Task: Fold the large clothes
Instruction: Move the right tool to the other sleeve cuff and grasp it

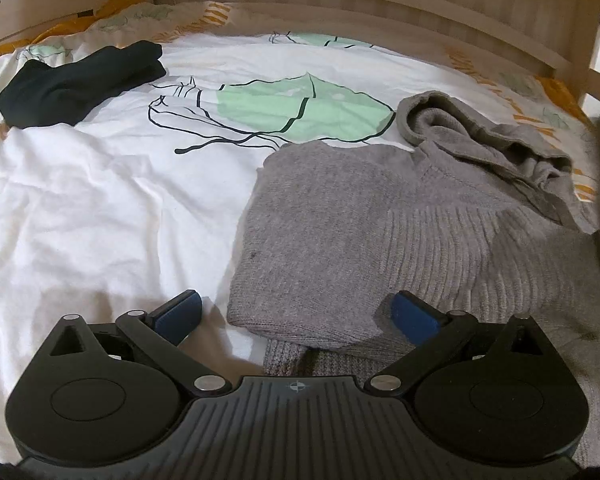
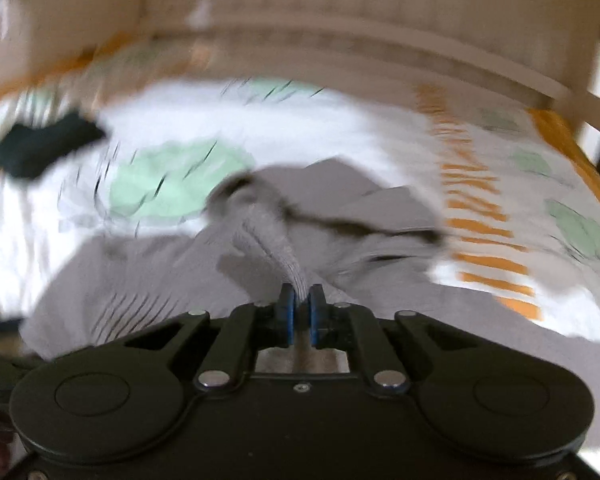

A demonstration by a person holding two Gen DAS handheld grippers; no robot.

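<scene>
A grey knitted hooded sweater (image 1: 340,220) lies on the bed, partly folded, with its hood (image 1: 480,136) bunched at the far right. My left gripper (image 1: 296,312) stands wide open just over the sweater's near left corner; one blue pad is over the sheet, the other over the knit, and nothing is pinched. In the blurred right wrist view my right gripper (image 2: 302,304) is shut on a ridge of the grey sweater (image 2: 276,236), which rises from the pads as a pulled-up fold.
The bed is covered by a white duvet (image 1: 100,200) with green leaf and orange prints. A folded black garment (image 1: 76,84) lies at the far left. A pale wooden bed frame (image 1: 340,4) runs along the back, with rails at the right.
</scene>
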